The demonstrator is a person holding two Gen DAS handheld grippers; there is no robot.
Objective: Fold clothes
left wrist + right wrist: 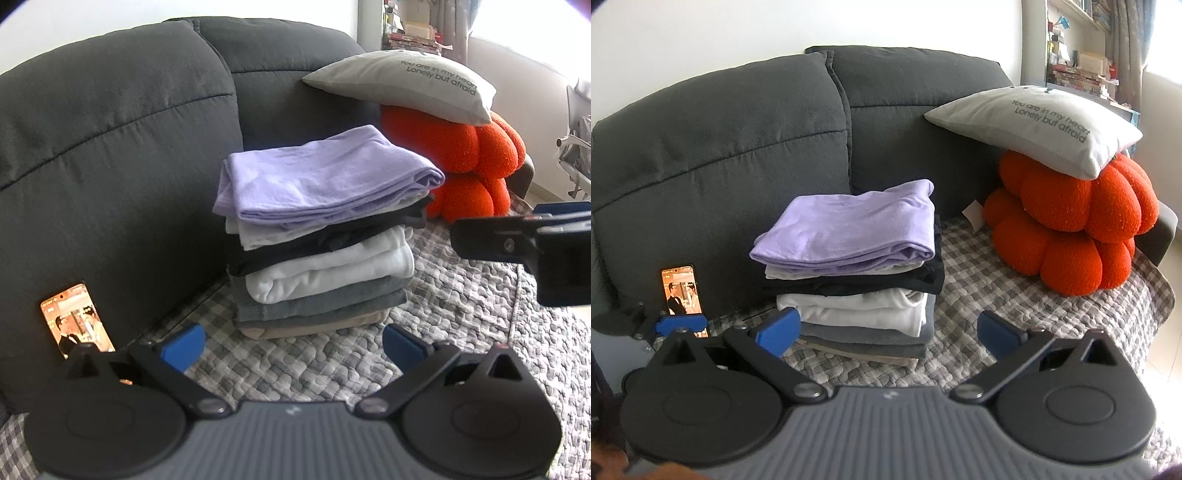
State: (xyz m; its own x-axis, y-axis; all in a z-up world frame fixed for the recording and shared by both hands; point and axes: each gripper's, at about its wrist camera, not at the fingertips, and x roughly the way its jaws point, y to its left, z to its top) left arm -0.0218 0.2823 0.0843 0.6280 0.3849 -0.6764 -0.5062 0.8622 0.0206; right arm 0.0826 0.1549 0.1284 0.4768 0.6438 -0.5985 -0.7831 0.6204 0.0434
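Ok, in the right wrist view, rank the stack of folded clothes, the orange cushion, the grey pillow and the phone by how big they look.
1. Stack of folded clothes and orange cushion: they look about alike, so I won't rank them.
2. Grey pillow, somewhat smaller, though it sits farther back.
3. Phone, clearly smallest.

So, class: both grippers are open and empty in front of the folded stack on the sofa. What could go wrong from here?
1. The stack is tall and its layers overhang unevenly; a nudge from either gripper, left or right, might topple it.
2. The lilac top lies loosely on the stack and could slide off or unfold.
3. The phone leans against the sofa back near the left gripper; a careless sweep could knock it over.
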